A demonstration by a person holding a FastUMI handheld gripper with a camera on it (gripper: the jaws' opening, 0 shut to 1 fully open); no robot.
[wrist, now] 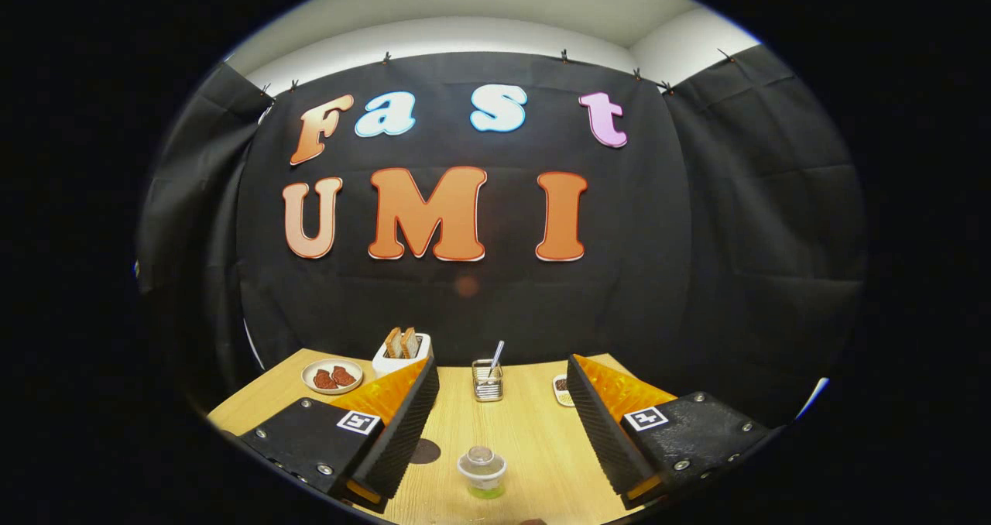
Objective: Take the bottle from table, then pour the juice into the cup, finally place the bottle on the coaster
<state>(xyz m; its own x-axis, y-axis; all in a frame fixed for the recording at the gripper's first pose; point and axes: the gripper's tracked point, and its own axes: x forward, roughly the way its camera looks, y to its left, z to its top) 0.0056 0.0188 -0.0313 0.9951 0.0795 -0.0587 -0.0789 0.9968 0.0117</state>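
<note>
A small clear bottle with greenish juice low in it stands upright on the wooden table, seen from above, between my fingers and near their bases. A dark round coaster lies just left of the bottle, partly hidden by the left finger. Beyond the bottle, just ahead of the fingertips, stands a clear ribbed cup with a straw or spoon in it. My gripper is open wide, held above the table, with nothing between its fingers.
At the back left a white toaster holds toast slices, with a plate of reddish food beside it. A small dish peeks out by the right finger. The black cloth wall rises right behind the table.
</note>
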